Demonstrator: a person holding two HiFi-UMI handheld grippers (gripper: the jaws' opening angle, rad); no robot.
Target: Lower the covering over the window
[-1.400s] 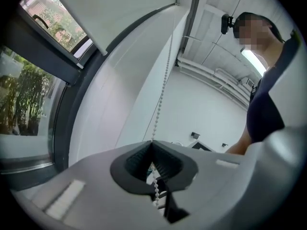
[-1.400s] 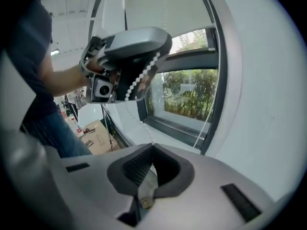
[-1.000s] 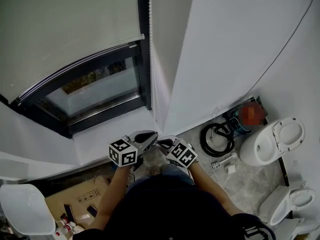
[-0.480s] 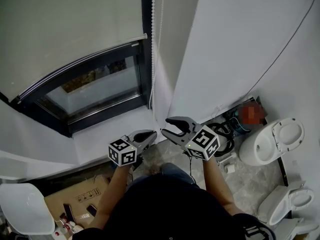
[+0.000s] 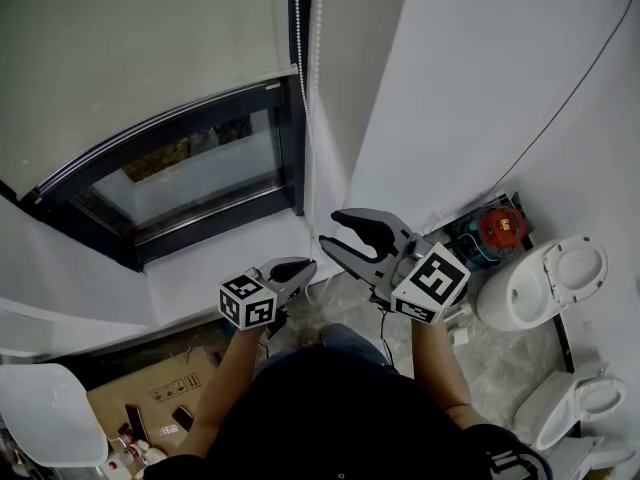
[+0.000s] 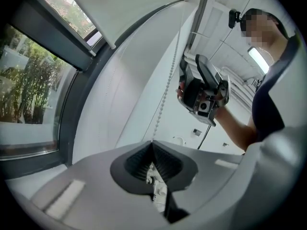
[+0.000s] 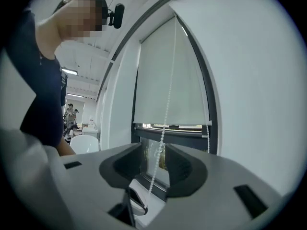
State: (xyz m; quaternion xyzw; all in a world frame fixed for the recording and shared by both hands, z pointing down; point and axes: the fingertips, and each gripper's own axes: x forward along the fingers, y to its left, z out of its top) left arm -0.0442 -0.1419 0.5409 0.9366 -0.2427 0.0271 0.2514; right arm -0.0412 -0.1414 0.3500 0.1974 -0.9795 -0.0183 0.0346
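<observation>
We record a dark navy short-sleeved top [image 5: 330, 418] on the person, with a white print [image 5: 510, 463] near the right sleeve. A small black camera [image 7: 116, 14] sits at the head. The left tool [image 5: 300, 268] and right tool [image 5: 335, 230] have smooth grey shells with black ribbed pads [image 6: 168, 164]. Each bears a white cube with black square markers: left cube [image 5: 247, 303], right cube [image 5: 432, 282].

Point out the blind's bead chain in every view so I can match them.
Head view: the bead chain hangs at top centre, along the dark window frame.
Left gripper view: it slants from upper middle down into the shut left claw.
Right gripper view: it runs down the centre, in front of the blind.
Shared landmark: the blind's pale fabric, seen in all three.
</observation>
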